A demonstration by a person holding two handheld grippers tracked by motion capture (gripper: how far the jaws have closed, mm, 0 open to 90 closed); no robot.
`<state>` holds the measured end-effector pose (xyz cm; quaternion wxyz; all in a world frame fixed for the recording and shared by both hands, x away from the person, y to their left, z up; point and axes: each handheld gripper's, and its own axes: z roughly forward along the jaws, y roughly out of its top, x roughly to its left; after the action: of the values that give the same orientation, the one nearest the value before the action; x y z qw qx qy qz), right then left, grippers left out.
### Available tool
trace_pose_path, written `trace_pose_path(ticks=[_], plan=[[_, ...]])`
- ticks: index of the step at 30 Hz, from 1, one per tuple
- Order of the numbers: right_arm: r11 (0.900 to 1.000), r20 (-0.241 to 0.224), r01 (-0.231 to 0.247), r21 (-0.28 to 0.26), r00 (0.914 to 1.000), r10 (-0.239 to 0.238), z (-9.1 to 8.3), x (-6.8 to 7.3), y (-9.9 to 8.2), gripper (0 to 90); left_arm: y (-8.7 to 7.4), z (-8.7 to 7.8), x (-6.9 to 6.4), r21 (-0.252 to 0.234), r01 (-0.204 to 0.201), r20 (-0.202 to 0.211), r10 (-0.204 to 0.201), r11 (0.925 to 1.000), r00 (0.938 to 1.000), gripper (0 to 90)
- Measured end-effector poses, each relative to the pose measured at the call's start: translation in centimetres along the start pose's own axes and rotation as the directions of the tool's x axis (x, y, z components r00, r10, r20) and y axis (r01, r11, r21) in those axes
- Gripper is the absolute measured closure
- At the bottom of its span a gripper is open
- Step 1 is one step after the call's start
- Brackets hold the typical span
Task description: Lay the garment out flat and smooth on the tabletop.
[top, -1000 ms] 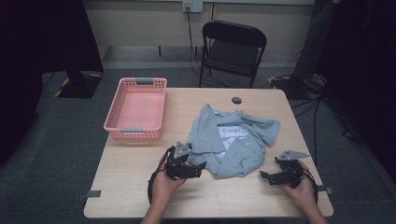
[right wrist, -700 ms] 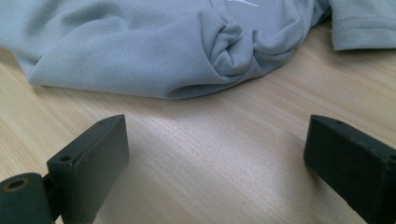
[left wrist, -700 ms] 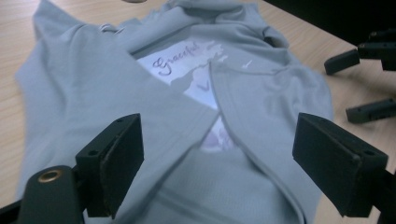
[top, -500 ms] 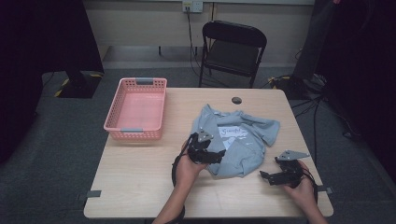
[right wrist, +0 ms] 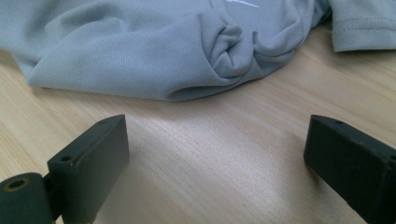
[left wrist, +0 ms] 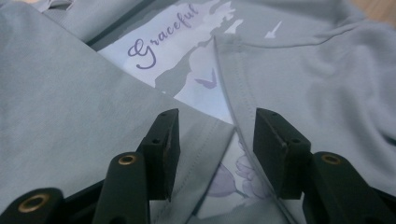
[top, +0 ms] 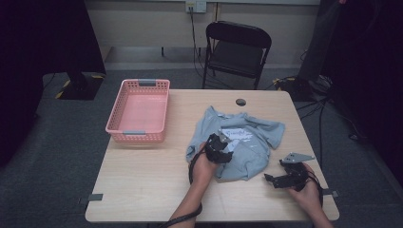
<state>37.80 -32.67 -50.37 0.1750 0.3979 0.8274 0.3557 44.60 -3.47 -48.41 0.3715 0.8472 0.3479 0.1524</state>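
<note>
Shirt [left wrist: 70, 121] hem fold between left gripper [left wrist: 215, 140] half-closing fingers, right gripper [right wrist: 215, 154] fingers wide, beside shirt

A light grey-blue T-shirt [top: 247, 142] lies crumpled on the right half of the wooden table, front up. Its pale chest print, with "Graceful" in purple script and flowers, is partly covered by folded-over cloth; one hemmed sleeve points right.

Grey-blue shirt [top: 247, 142] with white-and-purple flower print, pink basket [top: 139, 111], pale wood table [top: 142, 190].
</note>
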Motion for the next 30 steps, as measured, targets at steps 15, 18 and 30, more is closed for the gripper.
trace_pose_path(ticks=[15, 18, 30], plan=[[1.0000, 0.000, 0.000, 0.000, 1.0000, 0.000, 0.0, 0.0, 0.0, 5.6, 0.6, 1.1, -0.2, 0.056, -0.026, -0.047, 0.028, 0.9981, 0.9985, 82.6], [1.0000, 0.000, -0.001, 0.000, 1.0000, 0.001, 0.0, 0.0, 0.0, 5.6, 0.8, 1.0, 0.1, 0.065, -0.018, -0.038, 0.021, 0.9977, 0.9991, 84.9], [1.0000, 0.000, -0.001, 0.000, 1.0000, 0.001, 0.0, 0.0, 0.0, 5.6, 2.9, -2.5, 3.0, -0.060, 0.103, 0.006, -0.103, 0.9929, 0.9947, 85.7]])
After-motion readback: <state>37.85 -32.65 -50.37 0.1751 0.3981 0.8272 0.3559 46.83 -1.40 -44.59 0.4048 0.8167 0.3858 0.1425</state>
